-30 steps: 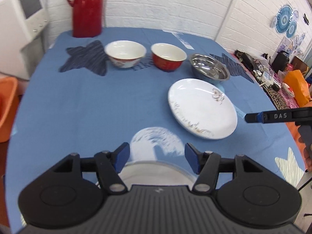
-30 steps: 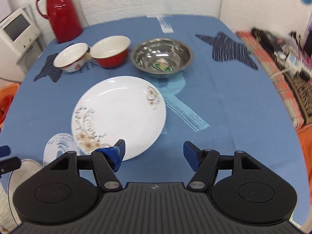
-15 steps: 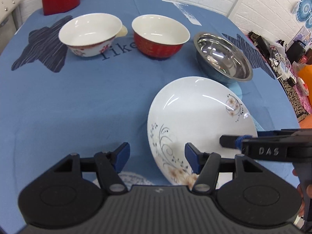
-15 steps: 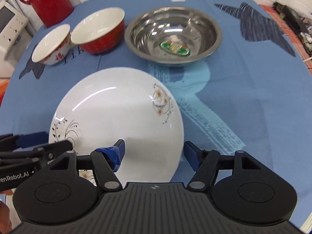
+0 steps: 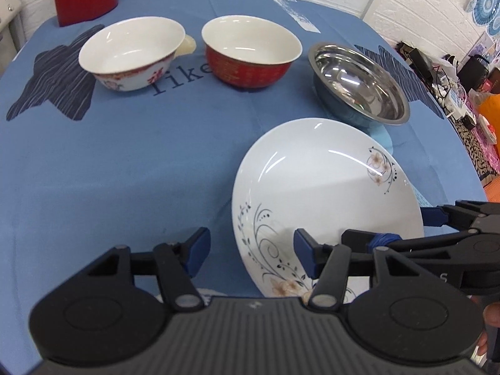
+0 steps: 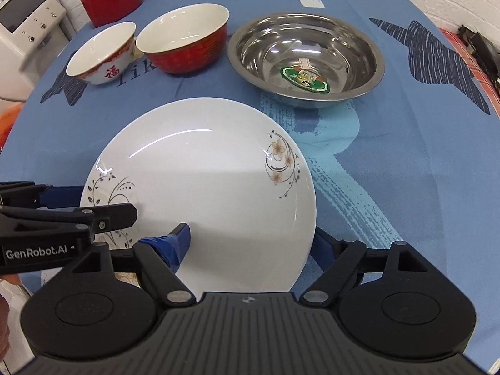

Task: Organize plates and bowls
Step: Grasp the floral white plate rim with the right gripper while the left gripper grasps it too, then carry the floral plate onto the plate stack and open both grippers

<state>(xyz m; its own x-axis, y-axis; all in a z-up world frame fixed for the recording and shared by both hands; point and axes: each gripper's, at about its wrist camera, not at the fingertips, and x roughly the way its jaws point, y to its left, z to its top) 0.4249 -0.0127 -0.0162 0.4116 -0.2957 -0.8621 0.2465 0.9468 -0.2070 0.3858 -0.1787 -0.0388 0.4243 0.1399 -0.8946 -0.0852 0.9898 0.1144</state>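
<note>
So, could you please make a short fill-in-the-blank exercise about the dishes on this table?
1. The sticker lies inside the ____ bowl, at the right end of the row of three bowls.
2. The white plate carries ____ decoration at two places on its rim.
3. The middle bowl, the red bowl, is ____ on the inside.
4. The right tool has its jaws ____, one on each side of the plate's near edge.

Missing words: steel; floral; white; open

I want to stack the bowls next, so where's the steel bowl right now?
The steel bowl sits at the far right of the bowl row, beside the red bowl, just beyond the white plate.
</note>
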